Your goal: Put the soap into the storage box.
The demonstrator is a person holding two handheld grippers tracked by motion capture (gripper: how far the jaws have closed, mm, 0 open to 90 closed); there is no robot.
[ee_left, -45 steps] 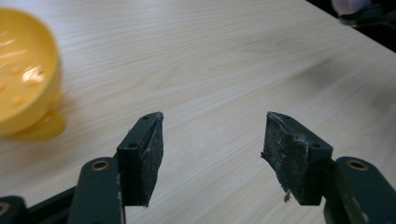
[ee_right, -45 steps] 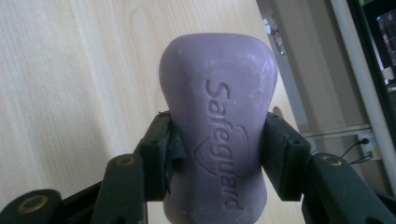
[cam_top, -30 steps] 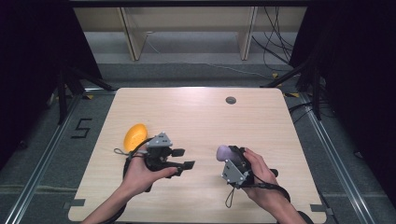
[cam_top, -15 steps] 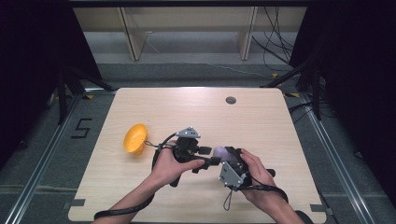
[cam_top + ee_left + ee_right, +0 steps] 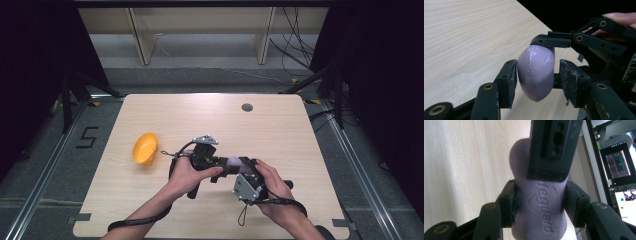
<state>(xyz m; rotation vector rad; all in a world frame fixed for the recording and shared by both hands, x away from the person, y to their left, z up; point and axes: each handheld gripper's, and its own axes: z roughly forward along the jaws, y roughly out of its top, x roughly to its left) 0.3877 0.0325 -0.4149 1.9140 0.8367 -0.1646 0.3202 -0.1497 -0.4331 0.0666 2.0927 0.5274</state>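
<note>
A purple bar of soap with raised lettering sits upright between the pads of my right gripper, which is shut on its sides. My left gripper comes in from the left with its jaws around the same bar, and they have just been closing. Its left pad touches the soap, while a thin gap shows at the right pad. In the right gripper view, one left-gripper finger lies across the upper face of the bar. Both hands meet low over the table at centre front.
An orange perforated dish lies tilted on the table's left side, apart from the hands. A small dark round grommet sits near the far edge. Screens glow beyond the table in the right gripper view.
The left hand has moved right, away from the orange dish, up to the right hand. Its jaws, wide apart before, now stand around the purple soap that the right gripper holds.
</note>
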